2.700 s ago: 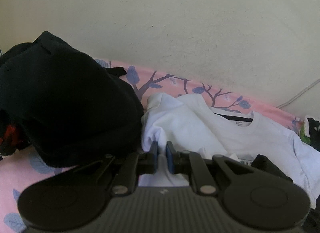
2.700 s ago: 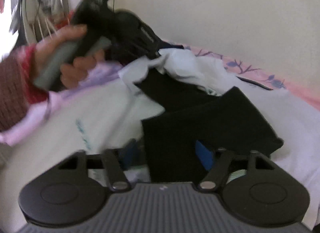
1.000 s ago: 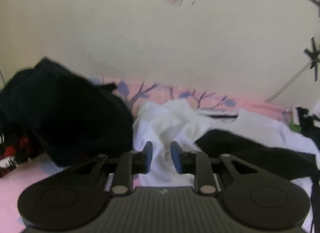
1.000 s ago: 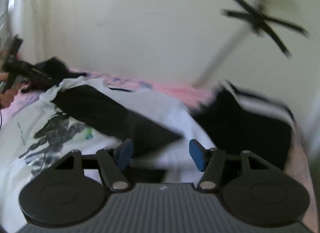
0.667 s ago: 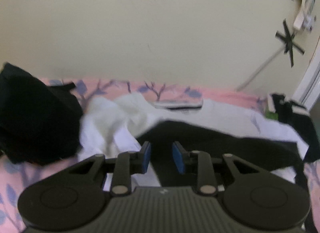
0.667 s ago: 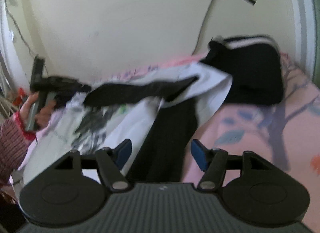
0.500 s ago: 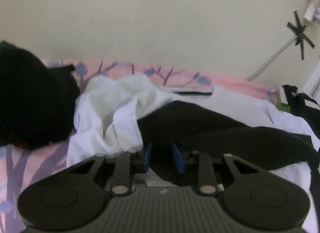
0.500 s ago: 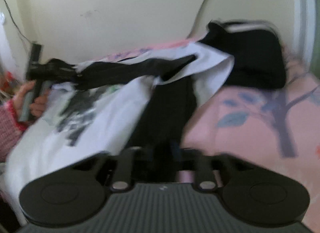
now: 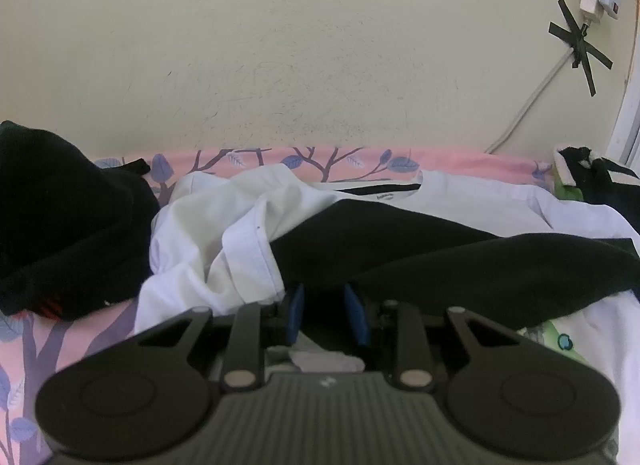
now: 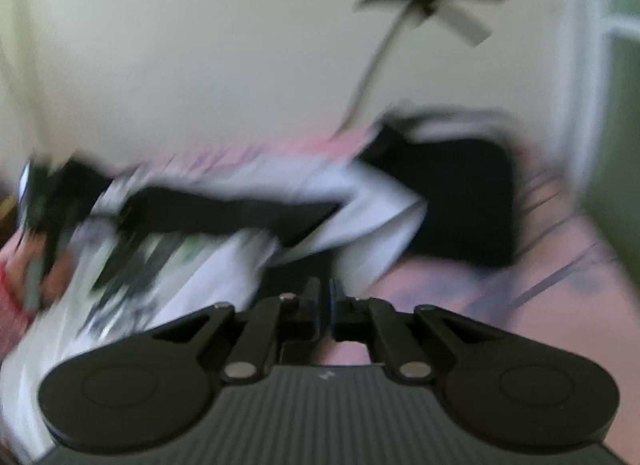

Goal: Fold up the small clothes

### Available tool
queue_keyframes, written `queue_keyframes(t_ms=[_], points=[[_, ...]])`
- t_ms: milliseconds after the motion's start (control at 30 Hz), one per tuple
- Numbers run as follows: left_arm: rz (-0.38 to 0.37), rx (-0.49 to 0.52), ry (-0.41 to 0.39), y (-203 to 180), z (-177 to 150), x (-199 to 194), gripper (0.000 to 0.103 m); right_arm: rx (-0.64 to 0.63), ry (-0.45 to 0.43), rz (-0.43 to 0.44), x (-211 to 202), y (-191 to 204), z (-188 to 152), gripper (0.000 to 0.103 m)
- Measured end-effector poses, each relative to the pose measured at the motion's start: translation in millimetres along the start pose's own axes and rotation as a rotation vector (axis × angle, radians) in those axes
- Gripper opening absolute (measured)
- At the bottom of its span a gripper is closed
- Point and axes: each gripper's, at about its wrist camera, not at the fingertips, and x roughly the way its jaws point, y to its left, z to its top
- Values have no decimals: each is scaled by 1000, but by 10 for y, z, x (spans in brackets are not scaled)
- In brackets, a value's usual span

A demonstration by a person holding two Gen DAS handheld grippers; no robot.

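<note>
On the bed (image 9: 460, 157): we see a black garment (image 9: 460, 261) over a white shirt (image 9: 208, 241).
Left gripper (image 9: 325, 315): jaws clamped on the black garment.
Right gripper (image 10: 325, 307): jaws together, on the black garment's other end, we reckon.

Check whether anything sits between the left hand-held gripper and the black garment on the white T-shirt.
Nothing visible does. The left hand-held gripper already has the long black fabric garment between its blue pads, where it lies across the white cotton T-shirt. A fold of that shirt lies just left of the pads, not between them.

Black heap (image 9: 60, 217) crowding left, wall (image 9: 320, 65) close behind — bare pink sheet (image 10: 520, 297) right.
</note>
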Motion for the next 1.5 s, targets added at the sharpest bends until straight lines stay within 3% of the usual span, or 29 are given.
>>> queue_keyframes(t_ms=[67,100,133,167,267,533,567,633,667,833,933,1133,1200,1367,1500], points=[[-4,-3,0,9,-1,-2,25,-14,40,9,196,102,-104,1],[-5,-4,0,2,2,3,25,-7,51,3,250,116,-139,36],[-6,-6,0,4,5,10,25,14,48,6,271,102,-157,60],[-7,-8,-1,8,6,10,25,37,22,7,258,77,-164,68],[-11,-14,-2,18,6,7,25,72,-4,25,170,9,-156,60],[-12,-14,-3,10,4,0,26,112,35,53,243,-15,-274,58],[-12,-13,-3,8,4,0,26,110,33,58,247,-12,-283,50],[-11,-13,-3,9,4,-2,26,91,44,61,236,9,-286,14],[-11,-13,-3,9,4,-2,26,83,44,55,216,18,-289,4],[-11,-12,-3,8,5,-3,26,10,-42,-13,-78,48,-163,2],[-11,-12,-3,7,7,-3,27,-38,-113,-142,-215,-89,49,2],[-10,-13,-4,2,6,-4,27,-53,-269,-365,-392,-512,860,0],[-11,-14,-5,3,7,-3,27,-57,-298,-392,-383,-552,1137,0],[-15,-19,-6,6,2,-14,27,-24,-313,-317,-214,-394,1666,0],[-45,-52,-22,74,3,-59,31,119,-246,-66,41,-98,1999,0]])
